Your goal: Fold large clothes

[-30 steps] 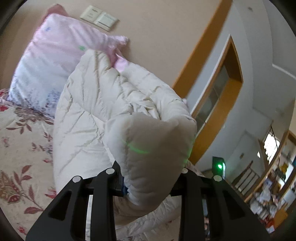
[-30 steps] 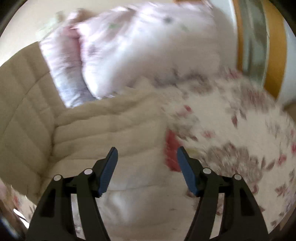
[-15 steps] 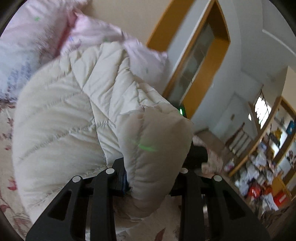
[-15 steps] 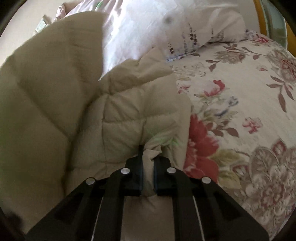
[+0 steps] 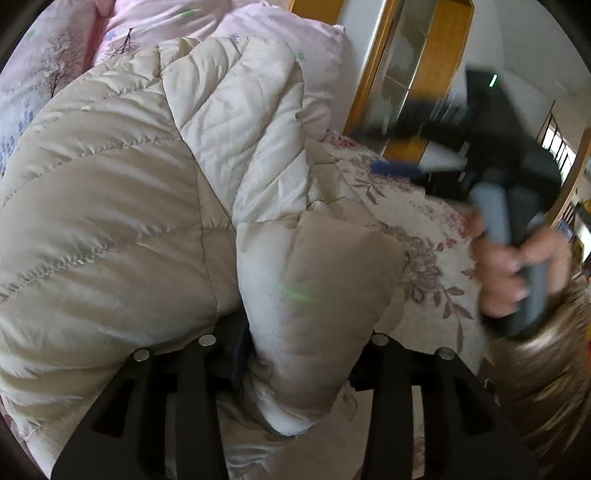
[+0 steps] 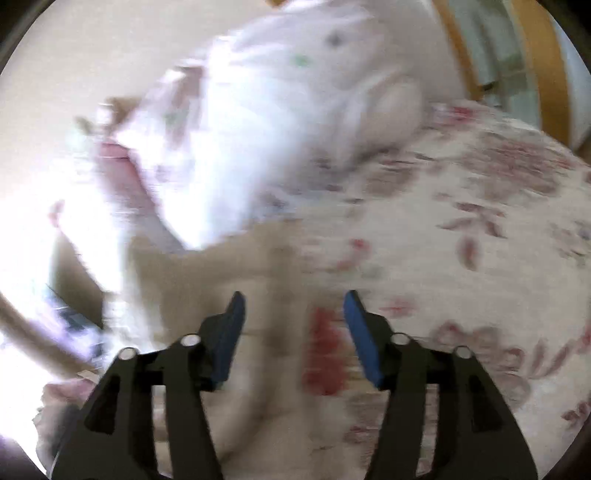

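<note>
A puffy cream quilted jacket [image 5: 122, 229] lies heaped on the floral bedspread [image 5: 428, 258]. A thick fold of it [image 5: 317, 280] fills the gap of my left gripper [image 5: 295, 339]; the jaws are opening and the pads still touch the fabric on both sides. My right gripper [image 6: 294, 295] is opening too, its blue pads [image 6: 360, 332] wide apart with nothing between them. It hovers over the blurred jacket edge [image 6: 236, 258]. In the left wrist view that right gripper [image 5: 388, 151] hangs above the bed, held by a hand [image 5: 506, 266].
Pink and white pillows [image 5: 140, 33] rest against the wall behind the jacket, also blurred in the right wrist view as pillows [image 6: 266, 122]. A wooden door frame [image 5: 373, 74] stands past the bed's far side. Bare bedspread [image 6: 461, 229] stretches to the right.
My right gripper let go of the jacket edge it pinched half a second ago and pulled away. My left gripper sank toward the bed with the fold, its jaws now wider.
</note>
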{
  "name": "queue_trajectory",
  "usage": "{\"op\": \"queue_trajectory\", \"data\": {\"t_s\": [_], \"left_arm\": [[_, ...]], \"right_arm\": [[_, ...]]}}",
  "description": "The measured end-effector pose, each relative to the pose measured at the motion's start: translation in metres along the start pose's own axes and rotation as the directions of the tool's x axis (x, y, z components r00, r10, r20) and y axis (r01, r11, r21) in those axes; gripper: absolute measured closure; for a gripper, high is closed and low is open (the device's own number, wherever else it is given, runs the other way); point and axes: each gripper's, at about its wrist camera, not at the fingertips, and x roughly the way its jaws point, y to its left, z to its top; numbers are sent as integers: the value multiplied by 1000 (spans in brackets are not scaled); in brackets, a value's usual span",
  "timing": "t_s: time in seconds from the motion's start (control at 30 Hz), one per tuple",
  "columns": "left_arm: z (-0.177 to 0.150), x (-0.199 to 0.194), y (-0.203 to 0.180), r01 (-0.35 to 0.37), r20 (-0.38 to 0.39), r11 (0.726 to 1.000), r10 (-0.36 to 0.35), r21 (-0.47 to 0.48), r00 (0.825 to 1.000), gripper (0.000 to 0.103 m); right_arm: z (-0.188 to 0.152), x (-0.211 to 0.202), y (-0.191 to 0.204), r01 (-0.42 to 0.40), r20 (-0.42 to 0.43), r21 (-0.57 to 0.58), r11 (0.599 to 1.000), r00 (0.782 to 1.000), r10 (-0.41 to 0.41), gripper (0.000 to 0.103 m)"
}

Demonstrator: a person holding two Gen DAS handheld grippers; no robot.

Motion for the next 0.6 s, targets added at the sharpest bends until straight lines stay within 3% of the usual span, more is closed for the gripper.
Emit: {"op": "queue_trajectory", "data": {"t_s": [0.03, 0.1, 0.37, 0.53, 0.6], "left_arm": [[0, 1, -1, -8, -2, 1000, 8, 8, 1000, 60], [2, 2, -3, -17, -6, 1000, 17, 17, 1000, 60], [2, 2, -8, -40, -14, 998, 41, 50, 999, 58], [2, 6, -14, -42, -13, 997, 42, 62, 999, 57], [0, 9, -19, -41, -13, 997, 42, 68, 999, 56]], "right_arm": [[2, 1, 12, -65, -16, -23, 998, 998, 65, 37], [5, 4, 29, -108, -38, -60, 992, 994, 106, 35], [14, 43, 79, -128, -118, -151, 980, 987, 111, 36], [19, 55, 70, -108, -124, -130, 986, 988, 92, 79], [17, 59, 63, -93, -122, -115, 989, 989, 79, 84]]}}
